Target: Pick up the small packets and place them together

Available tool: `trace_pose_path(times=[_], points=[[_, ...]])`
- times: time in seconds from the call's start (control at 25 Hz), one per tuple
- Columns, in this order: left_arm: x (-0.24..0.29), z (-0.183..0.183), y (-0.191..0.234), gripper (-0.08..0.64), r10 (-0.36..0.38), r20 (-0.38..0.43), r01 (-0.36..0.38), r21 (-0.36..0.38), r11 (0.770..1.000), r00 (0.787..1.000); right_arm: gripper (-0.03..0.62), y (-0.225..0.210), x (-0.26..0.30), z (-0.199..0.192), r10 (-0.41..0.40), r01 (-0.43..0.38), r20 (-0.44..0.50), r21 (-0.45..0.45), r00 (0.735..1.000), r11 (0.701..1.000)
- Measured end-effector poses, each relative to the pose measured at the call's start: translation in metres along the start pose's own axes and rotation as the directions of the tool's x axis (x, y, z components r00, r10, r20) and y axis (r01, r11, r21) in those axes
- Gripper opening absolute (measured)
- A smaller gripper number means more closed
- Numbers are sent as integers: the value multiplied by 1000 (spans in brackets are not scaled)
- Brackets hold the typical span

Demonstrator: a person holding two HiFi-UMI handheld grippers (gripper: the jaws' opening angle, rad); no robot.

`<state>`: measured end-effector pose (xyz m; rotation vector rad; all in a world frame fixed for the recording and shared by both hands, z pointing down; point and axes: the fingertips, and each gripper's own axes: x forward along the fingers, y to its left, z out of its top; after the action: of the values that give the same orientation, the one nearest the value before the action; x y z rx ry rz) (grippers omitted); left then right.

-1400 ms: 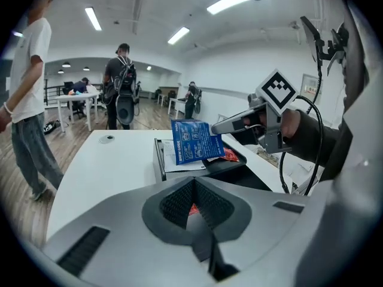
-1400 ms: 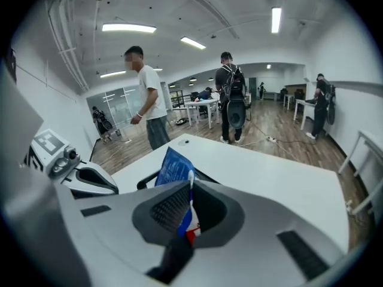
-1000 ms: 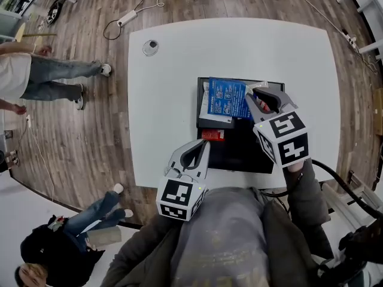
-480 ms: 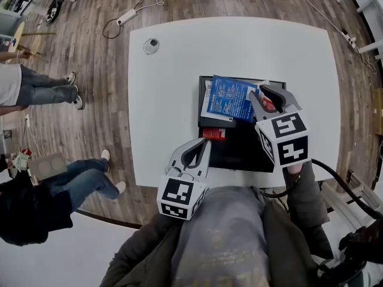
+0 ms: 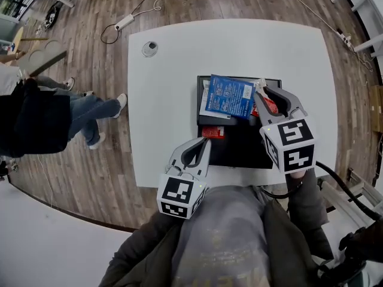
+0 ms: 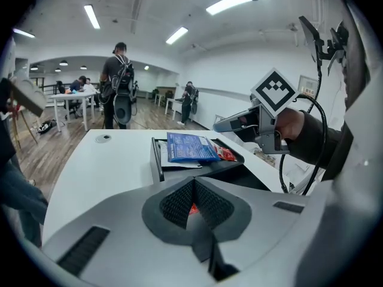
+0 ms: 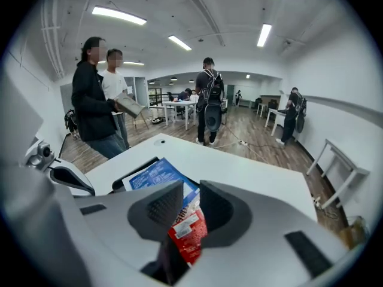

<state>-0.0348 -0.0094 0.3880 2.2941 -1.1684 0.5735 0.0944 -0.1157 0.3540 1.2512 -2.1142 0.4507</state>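
Evidently the jaws of my right gripper (image 7: 191,196) have just been opening: narrowly apart, red packet (image 7: 187,235) loose between. Judged delivered beside blue packet (image 5: 229,96), far-right corner of tray (image 5: 239,154).

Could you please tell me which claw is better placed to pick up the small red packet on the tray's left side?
Left, I think: the left claw, shut, points at the small packet just ahead. The right claw, jaws just opened, has another red packet between them, farther away.
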Motion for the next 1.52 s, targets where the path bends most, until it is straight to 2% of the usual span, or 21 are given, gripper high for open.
trace_pose_path(times=[0.36,0.68,0.88,1.04,1.24,1.52], points=[[-13,9,-8,2,-21,59,19,31,999,998,83,0,-35,9,-71,73,64,-33,995,997],[-27,9,-21,2,-58,105,52,60,997,993,83,29,-57,-1,-67,72,63,-70,996,995],[-38,-4,-23,2,-64,92,58,65,996,994,83,64,-54,-24,-3,5,19,-87,1000,996],[-45,-15,-22,2,-61,68,57,53,997,996,83,96,-41,-46,81,-83,-26,-89,996,993],[-48,-22,-18,2,-51,43,49,46,998,998,83,138,-18,-80,226,-238,-120,-103,967,966],[-44,-24,-7,2,-22,33,21,24,999,999,83,150,5,-94,286,-320,-212,-148,934,936]])
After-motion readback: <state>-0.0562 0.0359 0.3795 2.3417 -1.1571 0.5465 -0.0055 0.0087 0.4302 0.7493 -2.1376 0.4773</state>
